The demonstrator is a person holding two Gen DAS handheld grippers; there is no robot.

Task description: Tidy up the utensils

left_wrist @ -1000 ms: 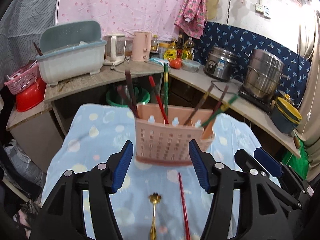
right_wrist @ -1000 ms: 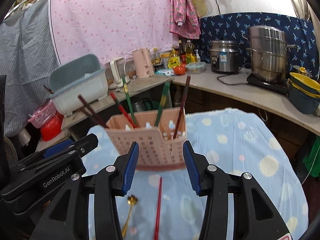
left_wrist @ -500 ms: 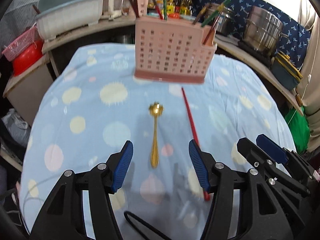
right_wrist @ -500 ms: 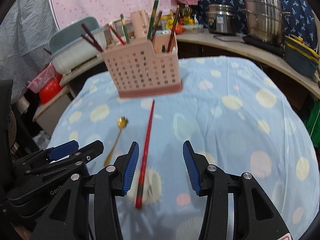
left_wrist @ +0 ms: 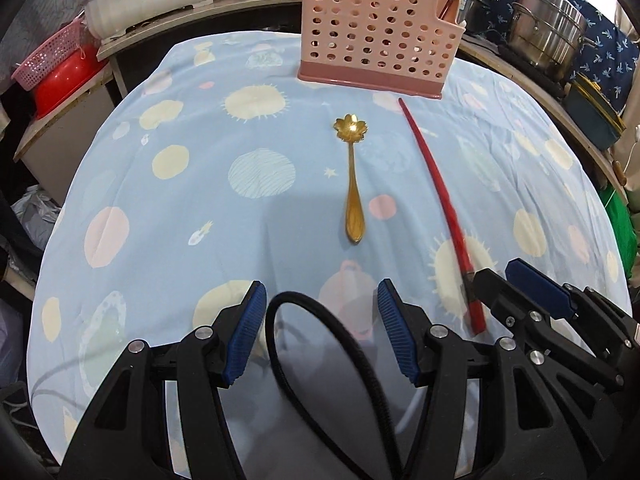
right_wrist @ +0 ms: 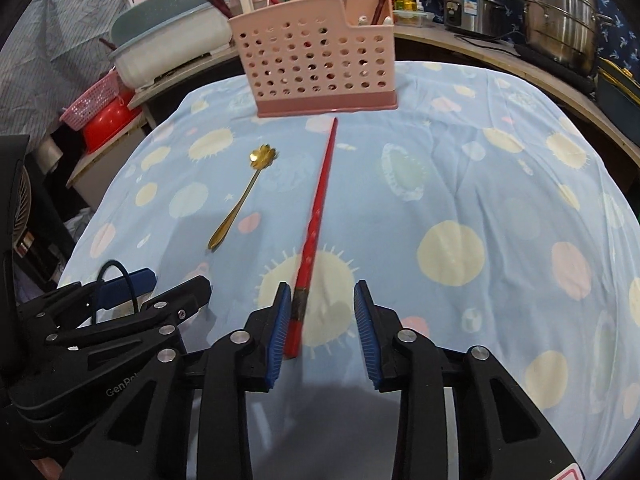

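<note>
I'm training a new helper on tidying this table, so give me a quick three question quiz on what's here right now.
1. True or false: the gold spoon already stands in the pink holder.
2. Which lies between the right gripper's jaws? A) red chopstick B) spoon C) nothing
3. Fill in: the left gripper's jaws hold ____.

Key: 1 false, it lies on the tablecloth. 2 A, not yet clamped. 3 nothing.

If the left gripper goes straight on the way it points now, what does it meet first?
Probably the handle end of the gold spoon, which lies ahead in line with the gap of the open left gripper. Since the gripper points downward, it may meet the blue cloth before the spoon; depth is unclear.
</note>
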